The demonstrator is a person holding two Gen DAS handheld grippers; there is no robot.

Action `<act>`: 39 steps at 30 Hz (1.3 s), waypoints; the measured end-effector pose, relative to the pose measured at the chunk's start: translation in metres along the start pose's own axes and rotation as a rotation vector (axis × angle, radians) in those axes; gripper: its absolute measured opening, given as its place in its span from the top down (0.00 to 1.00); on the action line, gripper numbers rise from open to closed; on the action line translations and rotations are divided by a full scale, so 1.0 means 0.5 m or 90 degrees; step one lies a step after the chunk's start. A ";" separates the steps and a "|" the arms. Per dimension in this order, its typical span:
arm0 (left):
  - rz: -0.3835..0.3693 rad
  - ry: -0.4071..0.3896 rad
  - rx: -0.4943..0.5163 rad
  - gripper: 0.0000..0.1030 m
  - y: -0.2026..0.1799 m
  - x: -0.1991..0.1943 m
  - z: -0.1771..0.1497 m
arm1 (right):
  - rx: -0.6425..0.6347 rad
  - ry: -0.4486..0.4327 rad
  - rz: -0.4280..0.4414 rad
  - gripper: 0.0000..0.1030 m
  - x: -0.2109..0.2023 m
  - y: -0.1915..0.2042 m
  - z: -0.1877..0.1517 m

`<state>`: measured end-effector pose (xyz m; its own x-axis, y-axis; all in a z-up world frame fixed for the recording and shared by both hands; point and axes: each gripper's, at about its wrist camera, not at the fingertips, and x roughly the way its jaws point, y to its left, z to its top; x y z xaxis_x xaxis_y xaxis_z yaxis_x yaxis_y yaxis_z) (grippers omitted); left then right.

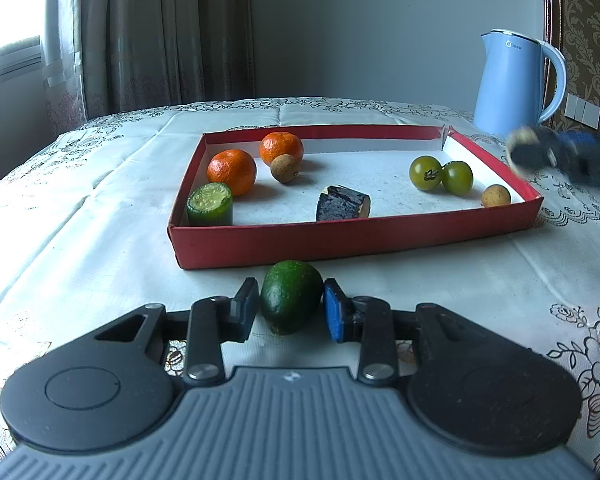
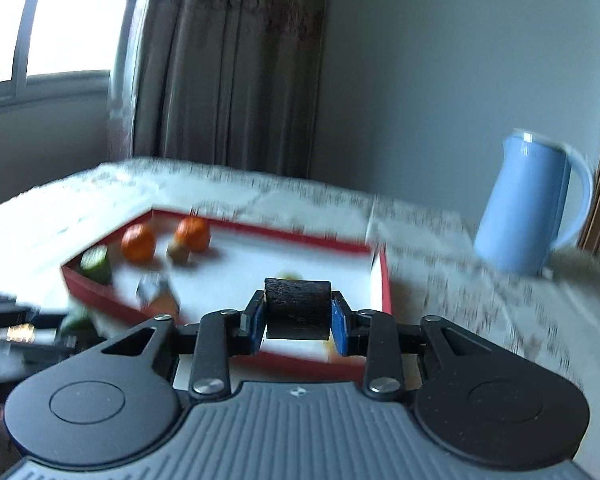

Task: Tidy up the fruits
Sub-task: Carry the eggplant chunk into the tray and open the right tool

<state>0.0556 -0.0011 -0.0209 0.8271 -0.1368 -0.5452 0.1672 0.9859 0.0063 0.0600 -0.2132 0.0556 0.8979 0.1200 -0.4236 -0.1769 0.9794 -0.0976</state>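
Note:
A red tray on the tablecloth holds two oranges, a cut green piece, two brown longans, a dark chunk and two green tomatoes. My left gripper is closed around a green avocado that rests on the cloth in front of the tray. My right gripper is shut on a dark cylindrical piece, held above the tray's near right part. The right wrist view is blurred. The right gripper shows blurred in the left wrist view.
A light blue kettle stands behind the tray's right corner, also in the right wrist view. Curtains and a window are at the back left. The white embroidered tablecloth covers the table.

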 end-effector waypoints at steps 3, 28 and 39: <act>0.000 0.000 0.000 0.68 -0.001 0.000 0.000 | 0.000 0.006 0.004 0.69 0.035 -0.002 0.021; -0.002 0.000 -0.002 0.69 0.001 0.001 0.000 | -0.011 0.145 0.018 0.69 0.192 0.028 -0.007; -0.003 0.000 -0.002 0.69 0.001 0.001 0.000 | -0.022 0.065 0.017 0.09 0.145 0.022 -0.003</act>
<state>0.0560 -0.0008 -0.0214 0.8261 -0.1408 -0.5457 0.1688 0.9856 0.0012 0.1224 -0.1939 0.0223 0.8469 0.1268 -0.5164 -0.2153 0.9698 -0.1150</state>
